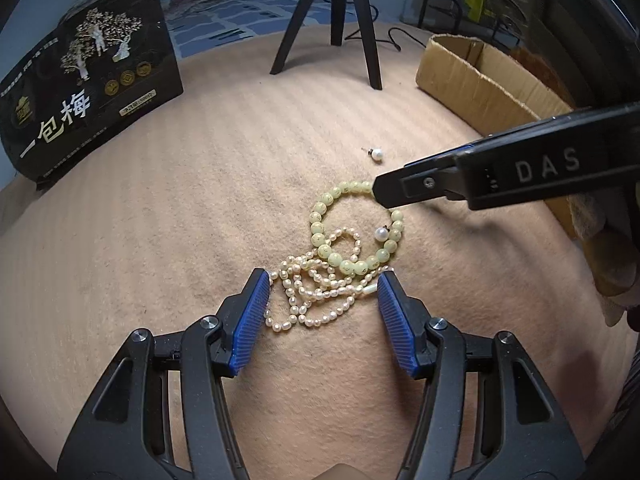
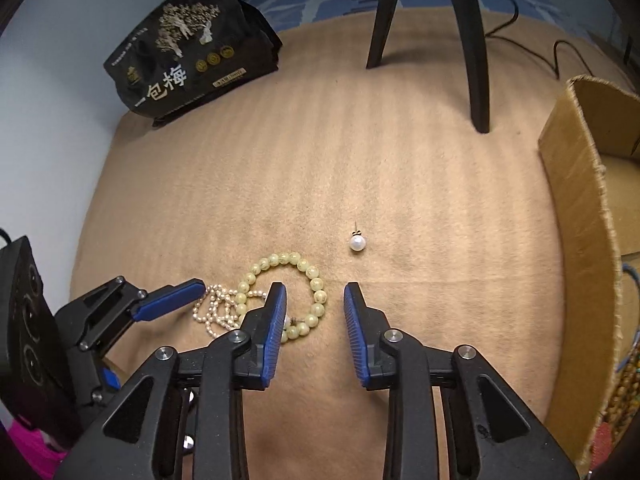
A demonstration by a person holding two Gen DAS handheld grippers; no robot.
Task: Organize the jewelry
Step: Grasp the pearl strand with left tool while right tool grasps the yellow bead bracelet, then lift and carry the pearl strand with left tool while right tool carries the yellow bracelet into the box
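The left hand-held gripper (image 1: 322, 292) is wide open and holds nothing, its blue pads set either side of a tangled pearl necklace (image 1: 316, 288) lying on the tan felt of the bench (image 1: 180, 208). The right hand-held gripper (image 2: 315, 300) is also open and empty; one finger sits over the far edge of a pale green bead bracelet (image 1: 352, 232), though whether it touches the beads is hard to tell. The bracelet overlaps the necklace, and a pearl stud earring (image 1: 381, 233) lies inside its ring. A second pearl stud earring (image 2: 357, 242) lies apart, just beyond. A cardboard box (image 2: 576, 208) stands open to the right.

The risk as I judge it: closing on the necklace may drag the overlapping bracelet along, and that may roll or flick the loose earring away. The thin strand could also slip between the pads.
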